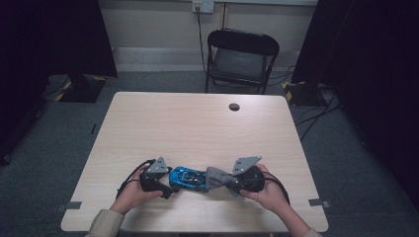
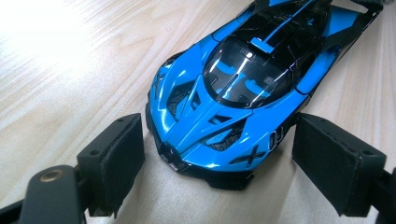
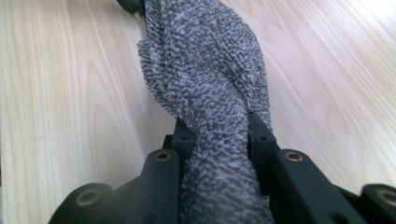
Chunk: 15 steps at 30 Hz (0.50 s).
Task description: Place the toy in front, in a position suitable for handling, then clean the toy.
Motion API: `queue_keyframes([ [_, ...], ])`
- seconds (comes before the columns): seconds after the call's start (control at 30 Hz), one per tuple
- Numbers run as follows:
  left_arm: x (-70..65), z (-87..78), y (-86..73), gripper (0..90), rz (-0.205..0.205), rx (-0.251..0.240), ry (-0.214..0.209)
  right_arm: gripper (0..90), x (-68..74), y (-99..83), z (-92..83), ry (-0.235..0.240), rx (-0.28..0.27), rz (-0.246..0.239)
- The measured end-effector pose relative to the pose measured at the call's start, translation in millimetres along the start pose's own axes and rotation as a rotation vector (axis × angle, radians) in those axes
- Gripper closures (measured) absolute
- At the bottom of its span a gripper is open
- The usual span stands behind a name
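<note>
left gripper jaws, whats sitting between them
The nose of the blue toy car lies between the jaws of the left gripper, on bare table; the pads stand apart from it in the left gripper view.

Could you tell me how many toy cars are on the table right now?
1. The blue toy car sits near the table's front edge, its nose between the left tongs, with the grey cloth at its far end.

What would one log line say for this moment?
left gripper: open around toy car nose | right gripper: shut on grey cloth | cloth at car's rear
</note>
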<state>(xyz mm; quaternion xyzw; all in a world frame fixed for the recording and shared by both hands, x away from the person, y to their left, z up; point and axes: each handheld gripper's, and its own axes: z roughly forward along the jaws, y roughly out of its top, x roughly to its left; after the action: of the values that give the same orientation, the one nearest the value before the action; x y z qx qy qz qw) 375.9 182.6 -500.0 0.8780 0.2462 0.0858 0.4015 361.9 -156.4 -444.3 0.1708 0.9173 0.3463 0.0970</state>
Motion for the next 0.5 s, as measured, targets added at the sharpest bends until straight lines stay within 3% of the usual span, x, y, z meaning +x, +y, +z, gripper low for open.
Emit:
queue_keyframes([
  [0.23,1.1,-3.7,1.2,18.3,0.019,0.013,-0.003,71.3,-6.0,-17.2,-9.7,-0.022,-0.006,0.044],
  [0.5,3.5,-9.1,13.2,17.9,0.072,0.001,-0.057,71.3,-9.7,-26.7,-11.9,-0.02,-0.007,0.062],
])
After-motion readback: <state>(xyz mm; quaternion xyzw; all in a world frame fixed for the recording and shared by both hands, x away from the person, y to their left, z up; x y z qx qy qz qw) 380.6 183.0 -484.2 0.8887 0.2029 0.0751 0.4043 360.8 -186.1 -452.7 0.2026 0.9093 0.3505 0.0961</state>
